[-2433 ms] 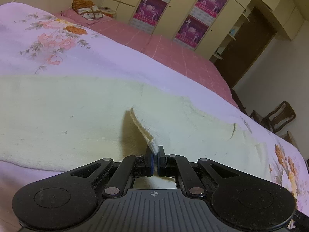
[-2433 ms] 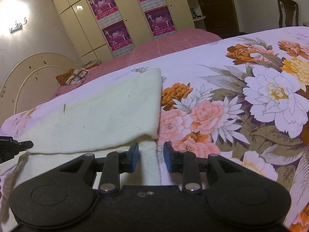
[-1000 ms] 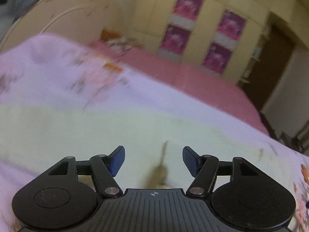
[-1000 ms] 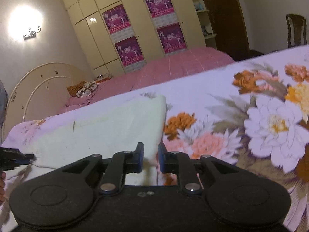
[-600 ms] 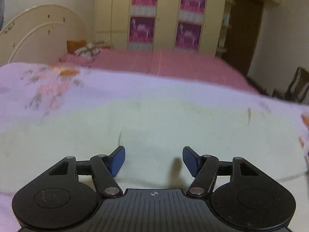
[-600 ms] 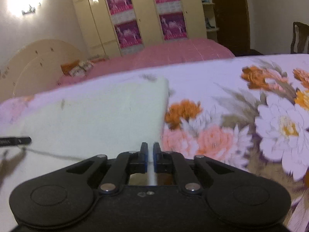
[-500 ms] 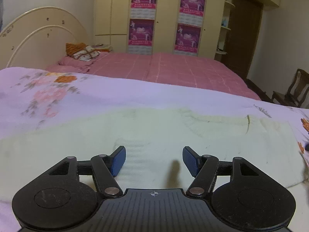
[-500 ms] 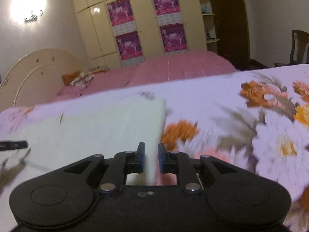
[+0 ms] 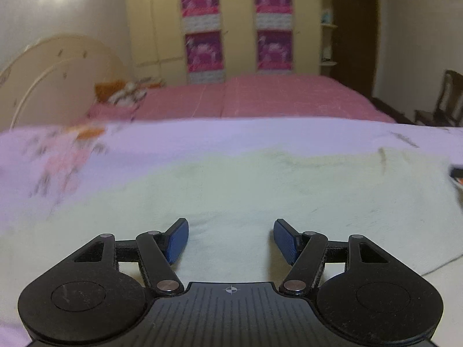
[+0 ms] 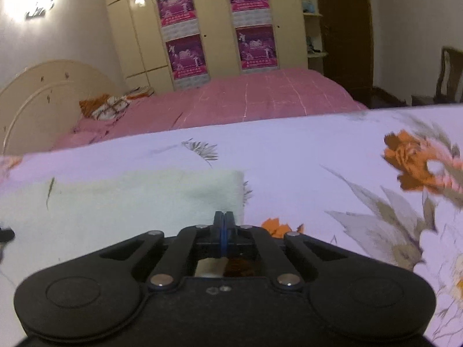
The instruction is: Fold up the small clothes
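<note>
A pale cream-yellow knitted garment lies spread flat on a lilac bedsheet printed with orange and pink flowers, taking up the near left part of the sheet in the right wrist view and most of the foreground in the left wrist view, where its far edge runs across the frame and a short dark mark sits near its right end. In the right wrist view the garment's right-hand edge ends in a squared corner just ahead of the right gripper, whose blue-padded fingers are closing and stand almost together; the gripper sits low over that near right edge of the garment, but whether any fabric is caught between the pads I cannot tell. The left gripper hovers over the middle of the garment with its two blue fingers well apart and nothing between them, only the flat cloth below. At the far right edge of the left wrist view a small dark piece with an orange patch shows, too cut off to identify. Beyond the flowered sheet lies a second bed covered with a pink checked spread, with a cream arched headboard on the left and an orange-and-white patterned bundle near it. Behind stands a cream wardrobe carrying four magenta posters, with a dark wooden door and a wooden chair to the right.
</note>
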The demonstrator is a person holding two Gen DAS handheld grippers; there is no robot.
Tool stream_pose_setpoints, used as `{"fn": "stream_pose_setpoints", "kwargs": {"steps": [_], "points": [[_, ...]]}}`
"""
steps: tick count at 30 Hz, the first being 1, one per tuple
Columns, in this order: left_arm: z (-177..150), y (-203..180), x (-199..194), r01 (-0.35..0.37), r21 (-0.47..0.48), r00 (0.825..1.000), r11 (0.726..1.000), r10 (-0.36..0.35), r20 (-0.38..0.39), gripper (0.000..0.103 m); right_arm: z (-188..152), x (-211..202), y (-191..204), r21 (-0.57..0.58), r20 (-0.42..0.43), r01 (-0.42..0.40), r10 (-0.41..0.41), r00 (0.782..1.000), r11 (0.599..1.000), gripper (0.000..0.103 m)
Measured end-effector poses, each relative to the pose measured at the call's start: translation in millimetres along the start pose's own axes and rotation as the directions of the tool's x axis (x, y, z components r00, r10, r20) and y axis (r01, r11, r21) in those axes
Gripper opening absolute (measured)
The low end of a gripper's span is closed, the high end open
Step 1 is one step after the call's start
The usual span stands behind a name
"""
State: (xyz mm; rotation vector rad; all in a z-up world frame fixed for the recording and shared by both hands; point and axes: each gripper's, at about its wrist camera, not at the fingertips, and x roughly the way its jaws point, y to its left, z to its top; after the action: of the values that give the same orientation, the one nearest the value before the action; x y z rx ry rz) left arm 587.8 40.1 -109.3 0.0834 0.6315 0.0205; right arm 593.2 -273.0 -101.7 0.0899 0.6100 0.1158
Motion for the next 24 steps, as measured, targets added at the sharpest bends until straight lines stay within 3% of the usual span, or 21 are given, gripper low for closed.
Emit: {"fn": "stream_pose_setpoints", "kwargs": {"steps": [2,5,8,10,12,16,18,20,22,24], "points": [[2.8,-5.4,4.1,0.012,-0.011,1.0,1.0,-0.012,-0.005,0.065,4.8,-2.8,2.4,-0.007,0.055,0.0,0.001,0.999,1.0,0.025],[0.6,1.2,14.9,0.015,-0.1,0.999,0.995,-0.02,-0.049,0.069,12.9,13.1,2.2,-0.006,0.024,0.025,-0.025,0.999,1.0,0.022],[2.9,2.8,5.1,-0.017,-0.105,0.999,0.994,0.014,-0.031,0.069,14.1,27.5,-5.6,0.01,-0.042,0.065,-0.064,0.997,0.998,0.021],[-0.6,2.2,-11.0,-0.009,-0.096,0.999,0.995,0.013,0.036,0.069,16.4,13.6,-4.0,0.016,-0.034,0.075,-0.074,0.997,0.997,0.019],[-7.1,7.7,-19.3,0.003,-0.13,1.0,0.991,0.0,0.025,0.069,8.7,-12.5,0.6,0.016,0.009,0.048,-0.049,0.999,0.999,0.021],[-29.9,13.9,-33.6,0.023,-0.168,1.0,0.985,-0.024,-0.003,0.069,-24.1,-56.1,14.4,0.002,0.012,0.007,-0.007,1.0,1.0,0.021],[-37.6,10.0,-23.5,0.014,-0.124,0.998,0.992,-0.022,-0.062,0.073,-38.5,-63.2,21.0,-0.019,-0.014,-0.004,0.004,1.0,1.0,0.025],[-35.0,7.7,-25.8,0.014,-0.091,0.998,0.996,-0.02,-0.064,0.074,-46.5,-53.6,29.0,-0.062,-0.052,0.046,-0.05,0.997,0.997,0.026],[-32.4,20.1,-37.6,0.041,-0.159,0.998,0.987,-0.047,-0.038,0.074,-35.4,-53.3,36.8,-0.051,-0.071,0.074,-0.078,0.994,0.996,0.028],[-38.5,39.2,-52.2,0.046,-0.229,0.999,0.972,-0.049,-0.007,0.074,-26.0,-69.5,40.1,-0.002,-0.029,0.046,-0.046,0.999,0.999,0.029]]}}
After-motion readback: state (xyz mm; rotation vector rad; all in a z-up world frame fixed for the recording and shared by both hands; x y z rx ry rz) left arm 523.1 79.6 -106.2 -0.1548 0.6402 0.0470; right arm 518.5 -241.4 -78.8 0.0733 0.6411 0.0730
